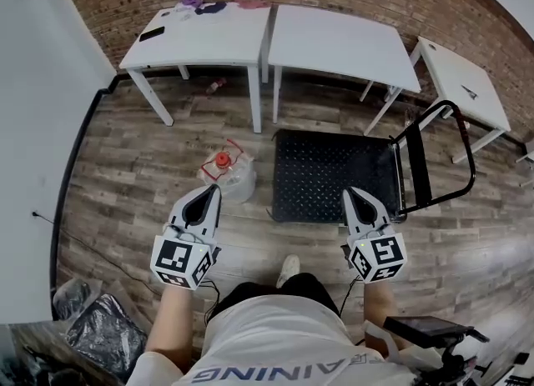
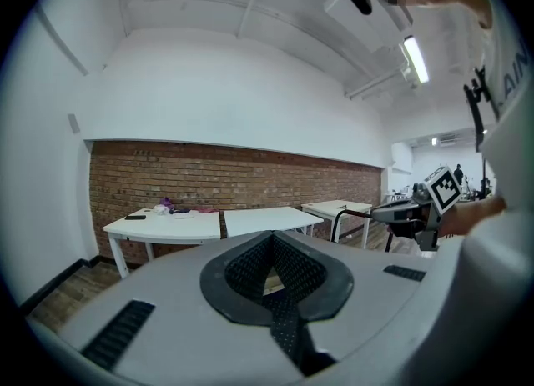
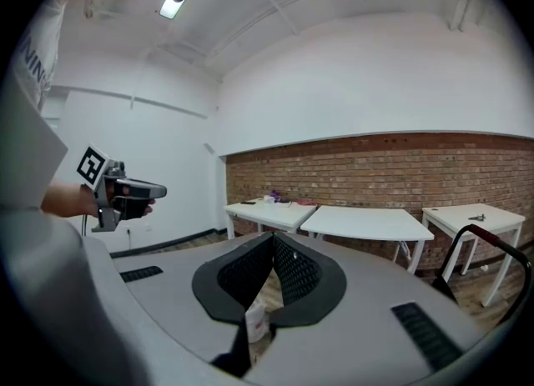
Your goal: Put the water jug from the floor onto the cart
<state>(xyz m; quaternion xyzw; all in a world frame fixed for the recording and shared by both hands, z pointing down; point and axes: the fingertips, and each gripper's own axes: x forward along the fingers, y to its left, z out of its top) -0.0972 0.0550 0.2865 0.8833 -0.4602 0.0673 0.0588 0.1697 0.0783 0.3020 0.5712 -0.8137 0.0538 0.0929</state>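
The water jug [image 1: 227, 174], clear plastic with a red cap and a red handle, stands on the wooden floor left of the cart. The cart [image 1: 334, 177] is a low black platform with a black push handle [image 1: 434, 159] on its right side. In the head view my left gripper [image 1: 214, 190] hovers just this side of the jug, jaws together, nothing in them. My right gripper [image 1: 348, 193] hangs over the cart's near edge, shut and empty. In each gripper view the gripper's own jaws meet at their tips, left [image 2: 271, 236] and right [image 3: 273, 237].
Three white tables [image 1: 200, 38] stand along the brick wall beyond the cart. A small bottle [image 1: 215, 86] lies on the floor under them. Dark bags [image 1: 100, 330] sit at the lower left. A black device [image 1: 425, 330] is at the lower right. The person's shoe [image 1: 288, 269] is between the grippers.
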